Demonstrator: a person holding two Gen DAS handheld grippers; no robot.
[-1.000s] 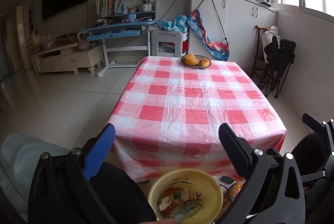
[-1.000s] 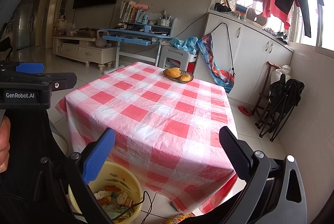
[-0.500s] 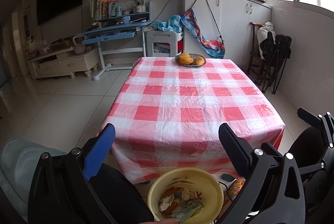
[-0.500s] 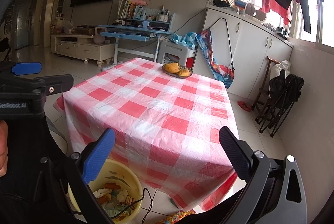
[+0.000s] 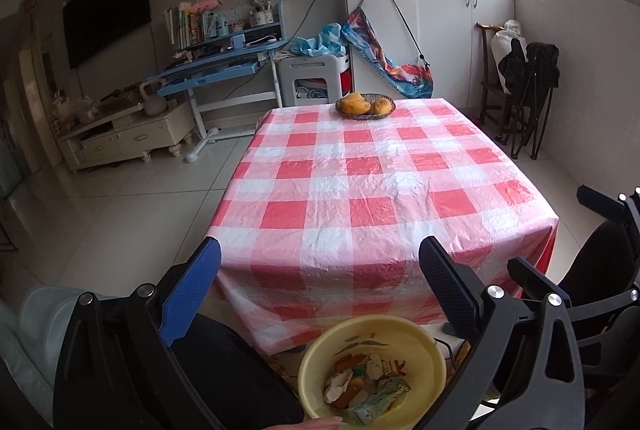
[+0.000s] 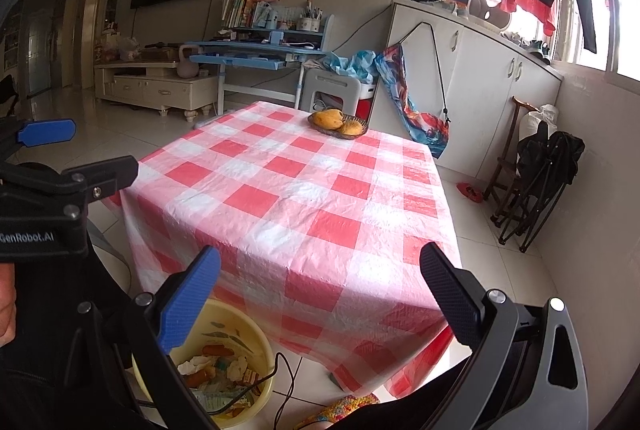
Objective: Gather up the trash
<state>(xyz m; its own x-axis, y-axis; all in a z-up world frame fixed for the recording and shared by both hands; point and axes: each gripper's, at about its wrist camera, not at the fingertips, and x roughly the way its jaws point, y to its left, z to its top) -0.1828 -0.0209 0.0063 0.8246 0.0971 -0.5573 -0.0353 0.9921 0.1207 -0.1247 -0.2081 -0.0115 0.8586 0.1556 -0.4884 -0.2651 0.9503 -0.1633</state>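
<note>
Down at the near edge, both grippers hang with jaws spread wide and nothing between them; the left gripper [image 5: 320,286] points over the basin, the right gripper [image 6: 320,290] sits just right of it, over the table's near corner. The yellow basin [image 5: 424,346] stands on the floor just near of the table, and the trash [image 5: 366,386] is inside it: crumpled white tissue, orange scraps, a flattened printed carton; light stuff by the look of it, soft and crushable, nothing fragile. I'd judge the tissue pinches anywhere; the carton wants a grip across a thin edge, since its flat face may be slippery. The basin itself looks like stiff plastic; its rim is the place to take it, though a cable [image 6: 280,374] drapes over that rim in the right view and could snag.

Writing: "GenRobot.AI" reads in white on the left gripper's body [image 6: 28,238] at the left of the right view; the carton's print is too small to read.

Further out, the table [image 5: 376,189] under its red-and-white check cloth looks bare of trash, though fine scraps might not show at this range; at the far end sits a fruit bowl [image 5: 365,105] with yellow fruit, not trash.
</note>
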